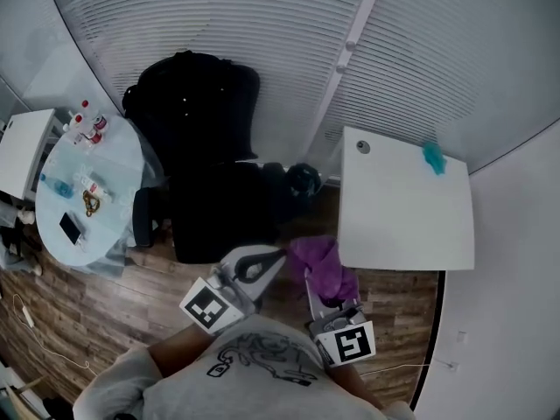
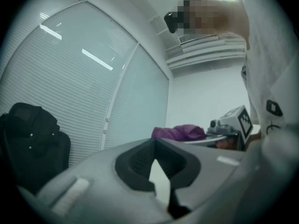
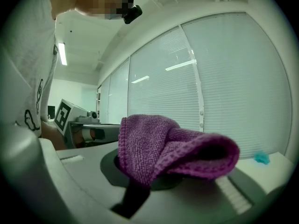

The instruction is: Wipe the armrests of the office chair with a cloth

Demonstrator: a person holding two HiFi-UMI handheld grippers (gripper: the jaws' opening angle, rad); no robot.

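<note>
A black office chair (image 1: 210, 182) stands by the blinds, one armrest (image 1: 141, 217) showing on its left side. In the head view both grippers hover near my chest, short of the chair's seat. My right gripper (image 1: 322, 280) is shut on a purple cloth (image 1: 325, 265), which bulges over its jaws in the right gripper view as cloth (image 3: 173, 148). My left gripper (image 1: 278, 256) is shut with nothing in it; its dark pads (image 2: 135, 164) meet at the tip. The left gripper view also catches the chair back (image 2: 32, 143) and the cloth (image 2: 180, 133).
A white square table (image 1: 407, 226) stands right of the chair with a small teal thing (image 1: 433, 157) at its far corner. A round glass table (image 1: 114, 160) with bottles and a phone (image 1: 70, 228) is at the left. The floor is wood.
</note>
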